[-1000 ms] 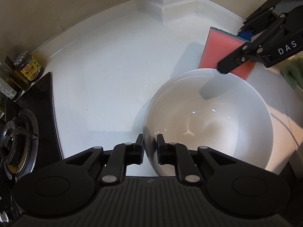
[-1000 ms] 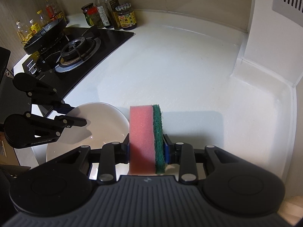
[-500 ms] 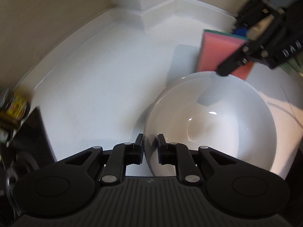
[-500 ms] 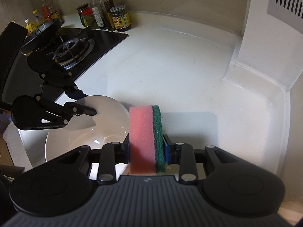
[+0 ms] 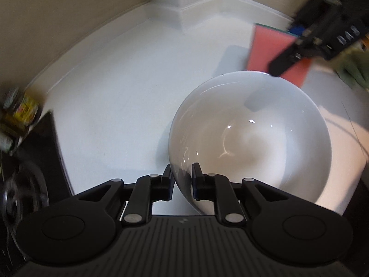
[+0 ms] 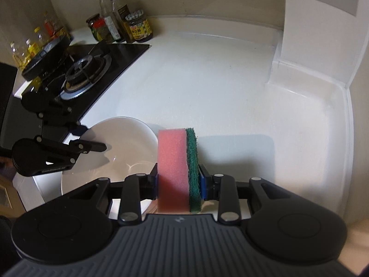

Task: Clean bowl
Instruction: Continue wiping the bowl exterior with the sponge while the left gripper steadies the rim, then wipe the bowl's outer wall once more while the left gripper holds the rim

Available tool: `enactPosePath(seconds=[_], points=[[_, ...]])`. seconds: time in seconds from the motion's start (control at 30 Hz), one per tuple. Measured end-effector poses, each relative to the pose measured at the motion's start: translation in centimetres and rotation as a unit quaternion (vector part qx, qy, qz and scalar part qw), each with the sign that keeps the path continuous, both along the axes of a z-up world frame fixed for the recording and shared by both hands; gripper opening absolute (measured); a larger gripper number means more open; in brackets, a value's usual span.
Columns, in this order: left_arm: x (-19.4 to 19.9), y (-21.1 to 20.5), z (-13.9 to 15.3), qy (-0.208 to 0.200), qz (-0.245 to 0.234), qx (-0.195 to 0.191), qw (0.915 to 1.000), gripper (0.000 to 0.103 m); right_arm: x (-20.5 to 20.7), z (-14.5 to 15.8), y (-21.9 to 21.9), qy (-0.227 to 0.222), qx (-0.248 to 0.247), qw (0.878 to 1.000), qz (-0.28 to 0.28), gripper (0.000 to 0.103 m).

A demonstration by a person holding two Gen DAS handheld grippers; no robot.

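Observation:
A white bowl point(image 5: 251, 143) is held at its near rim by my left gripper point(image 5: 181, 182), shut on the rim with one finger inside and one outside. The bowl also shows in the right wrist view point(image 6: 120, 147), with the left gripper point(image 6: 90, 142) at its left side. My right gripper point(image 6: 178, 180) is shut on a pink sponge with a green scouring layer point(image 6: 177, 161), held upright beside the bowl's right rim. In the left wrist view the sponge point(image 5: 269, 48) is beyond the bowl's far rim, with the blurred right gripper point(image 5: 309, 43) above it.
A white countertop point(image 6: 207, 87) runs to a corner wall. A black gas hob point(image 6: 85, 76) with a pan point(image 6: 46, 55) lies left, with sauce bottles and jars point(image 6: 120, 27) behind it. A jar point(image 5: 20, 113) sits at the left in the left wrist view. A green cloth point(image 5: 355, 73) lies right.
The bowl and left gripper have shifted relative to the counter; the hob and jars swing out of and back into the left wrist view. The sponge stays just beyond the bowl's far rim.

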State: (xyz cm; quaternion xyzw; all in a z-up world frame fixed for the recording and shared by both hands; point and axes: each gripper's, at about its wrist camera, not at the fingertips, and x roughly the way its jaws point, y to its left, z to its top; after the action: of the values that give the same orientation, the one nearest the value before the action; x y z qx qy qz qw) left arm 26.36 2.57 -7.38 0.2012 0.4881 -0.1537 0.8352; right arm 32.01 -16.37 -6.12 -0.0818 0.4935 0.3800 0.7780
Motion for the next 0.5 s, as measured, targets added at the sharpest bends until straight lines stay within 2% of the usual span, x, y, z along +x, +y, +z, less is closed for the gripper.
enactPosePath(seconds=[0.07, 0.13, 0.3, 0.4, 0.5], points=[[0.4, -0.5, 0.2, -0.006, -0.039, 0.014, 0.9991, 0.017, 0.4, 0.1, 0.8, -0.014, -0.008, 1.0, 0.007, 0.027], [1.1, -0.4, 0.0, 0.008, -0.034, 0.011, 0.9993, 0.018, 0.6, 0.2, 1.8, -0.029, -0.02, 0.999, 0.018, 0.028], [0.7, 0.6, 0.7, 0.01, 0.057, -0.02, 0.9981, 0.018, 0.7, 0.1, 2.4, -0.032, -0.021, 0.999, 0.026, 0.027], [-0.5, 1.5, 1.0, 0.022, 0.126, -0.059, 0.99, 0.018, 0.5, 0.1, 1.8, -0.03, -0.01, 0.999, 0.011, 0.027], [-0.9, 1.5, 0.8, 0.023, 0.137, -0.065, 0.9881, 0.017, 0.1, 0.0, 1.3, -0.029, -0.002, 1.0, -0.001, 0.027]])
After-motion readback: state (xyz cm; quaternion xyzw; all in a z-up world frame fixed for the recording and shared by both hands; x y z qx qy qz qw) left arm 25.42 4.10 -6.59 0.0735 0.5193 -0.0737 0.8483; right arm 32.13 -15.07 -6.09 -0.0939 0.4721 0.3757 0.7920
